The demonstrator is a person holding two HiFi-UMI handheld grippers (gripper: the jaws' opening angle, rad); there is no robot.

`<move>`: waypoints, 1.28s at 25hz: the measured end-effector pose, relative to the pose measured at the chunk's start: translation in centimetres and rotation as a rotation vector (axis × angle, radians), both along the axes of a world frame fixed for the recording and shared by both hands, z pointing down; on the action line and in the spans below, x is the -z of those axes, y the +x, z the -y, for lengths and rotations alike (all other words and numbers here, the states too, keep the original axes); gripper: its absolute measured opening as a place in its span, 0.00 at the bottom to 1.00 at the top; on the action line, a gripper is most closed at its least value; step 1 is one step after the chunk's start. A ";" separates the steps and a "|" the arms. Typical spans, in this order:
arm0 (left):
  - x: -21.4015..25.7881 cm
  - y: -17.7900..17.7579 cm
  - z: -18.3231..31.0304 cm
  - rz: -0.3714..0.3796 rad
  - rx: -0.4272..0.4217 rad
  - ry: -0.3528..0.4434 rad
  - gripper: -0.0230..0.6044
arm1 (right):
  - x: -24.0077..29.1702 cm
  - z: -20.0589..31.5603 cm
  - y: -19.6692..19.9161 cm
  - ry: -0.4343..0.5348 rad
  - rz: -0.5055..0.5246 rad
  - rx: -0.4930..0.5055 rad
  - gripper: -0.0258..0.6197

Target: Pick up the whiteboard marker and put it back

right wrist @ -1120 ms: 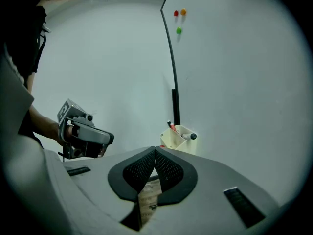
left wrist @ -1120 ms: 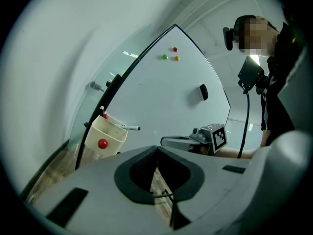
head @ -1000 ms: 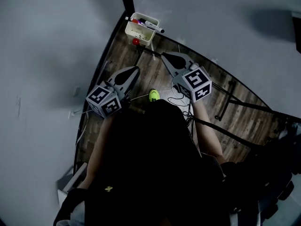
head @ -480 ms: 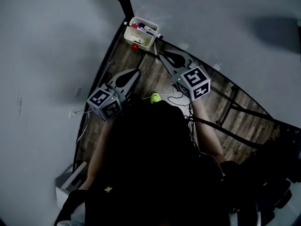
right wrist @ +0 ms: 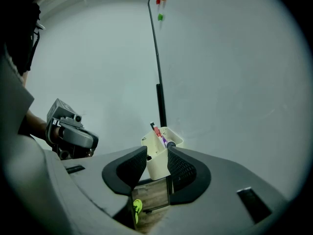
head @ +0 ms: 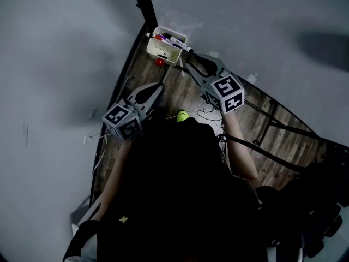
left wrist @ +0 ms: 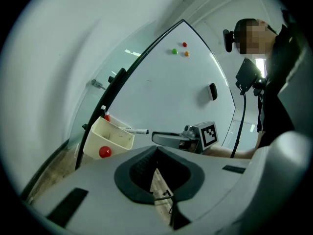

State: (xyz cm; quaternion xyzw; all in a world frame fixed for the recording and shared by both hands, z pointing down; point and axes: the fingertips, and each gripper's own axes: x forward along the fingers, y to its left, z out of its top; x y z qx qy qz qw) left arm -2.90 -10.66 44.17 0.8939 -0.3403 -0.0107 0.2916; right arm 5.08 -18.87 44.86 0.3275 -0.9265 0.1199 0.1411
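A cream marker holder (head: pixel 165 46) hangs at the foot of the whiteboard (head: pixel 245 26). The whiteboard marker (head: pixel 180 42), white with a black cap, lies across its rim, capped end sticking out toward my right gripper (head: pixel 192 64). That gripper's jaws have just been opening and stand apart, just short of the holder (right wrist: pixel 157 164). The marker's black end (right wrist: pixel 171 145) shows beside the right jaw, not pinched. In the left gripper view the marker (left wrist: pixel 135 130) juts from the holder (left wrist: pixel 111 138). My left gripper (head: pixel 157 88) hangs lower left, shut and empty.
A red magnet (head: pixel 158 62) sticks on the holder's front. Other markers (right wrist: pixel 157 132) stand inside it. A green object (head: pixel 182 115) and cables lie on the wood floor. Black stand legs (head: pixel 262 125) cross the floor at right. Coloured magnets (left wrist: pixel 180 49) and an eraser (left wrist: pixel 212 91) sit on the board.
My right gripper has moved closer to the holder and its jaws have spread apart. The left gripper has shifted slightly toward the board.
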 end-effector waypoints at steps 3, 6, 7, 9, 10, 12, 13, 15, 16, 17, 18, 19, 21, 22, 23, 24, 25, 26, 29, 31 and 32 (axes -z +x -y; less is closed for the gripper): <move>0.1 -0.6 1.2 0.010 -0.027 0.006 0.07 | -0.1 1.3 -0.1 0.004 -0.017 -0.036 0.25; 0.7 -0.9 2.1 -0.003 -0.028 0.004 0.07 | 0.0 2.2 -0.4 0.003 -0.019 -0.058 0.29; 0.8 -0.9 2.3 -0.006 -0.029 0.000 0.07 | 0.0 2.4 -0.5 -0.002 -0.018 -0.057 0.30; 0.8 -0.8 2.5 -0.009 -0.034 -0.010 0.07 | 0.1 2.6 -0.8 -0.013 -0.014 -0.049 0.32; 0.8 -0.8 2.7 -0.009 -0.034 -0.010 0.07 | 0.0 2.7 -0.9 -0.015 -0.013 -0.044 0.32; 0.5 -1.0 3.2 -0.009 -0.027 -0.003 0.07 | -0.3 3.2 -1.1 -0.018 -0.013 -0.036 0.35; 0.5 -1.0 3.3 -0.009 -0.023 -0.002 0.07 | -0.3 3.3 -1.2 -0.018 -0.013 -0.033 0.36; 0.7 -1.0 3.1 -0.009 -0.018 -0.004 0.07 | -0.1 3.4 -1.3 -0.019 -0.010 -0.029 0.37; 0.8 -1.0 2.9 -0.007 -0.017 -0.006 0.07 | 0.1 3.4 -1.3 -0.020 -0.008 -0.029 0.37; 0.9 -1.0 2.7 -0.006 -0.017 -0.009 0.07 | 0.3 3.4 -1.3 -0.021 -0.007 -0.029 0.37; 0.9 -1.0 2.6 -0.006 -0.017 -0.015 0.07 | 0.2 3.6 -1.3 -0.021 -0.008 -0.031 0.37; 0.7 -1.0 2.7 -0.006 -0.017 -0.023 0.07 | 0.0 3.8 -1.3 -0.024 -0.009 -0.032 0.37; 0.3 -1.1 2.8 -0.007 -0.019 -0.041 0.07 | -0.7 4.3 -1.5 -0.035 -0.013 -0.026 0.37; 0.1 -1.2 2.8 -0.007 -0.019 -0.045 0.07 | -1.1 4.4 -1.6 -0.041 -0.013 -0.020 0.37; -0.1 -1.3 2.9 -0.007 -0.017 -0.045 0.07 | -1.3 4.5 -1.7 -0.045 -0.013 -0.015 0.37; -0.2 -1.4 3.0 -0.009 -0.013 -0.041 0.07 | -1.4 4.5 -1.7 -0.046 -0.015 -0.014 0.37; -0.3 -1.6 3.1 -0.010 -0.009 -0.037 0.07 | -1.5 4.6 -1.8 -0.046 -0.018 -0.014 0.37; -0.2 -1.7 3.1 -0.011 -0.007 -0.035 0.07 | -1.5 4.6 -1.8 -0.045 -0.020 -0.015 0.37; 0.3 -1.5 2.8 -0.009 -0.009 -0.039 0.07 | -1.4 4.5 -1.7 -0.049 -0.020 -0.022 0.37; 0.4 -1.6 2.5 -0.006 -0.008 -0.035 0.07 | -1.3 4.4 -1.5 -0.048 -0.025 -0.025 0.36; 0.2 -1.7 2.4 -0.003 -0.006 -0.030 0.07 | -1.3 4.5 -1.5 -0.046 -0.026 -0.025 0.34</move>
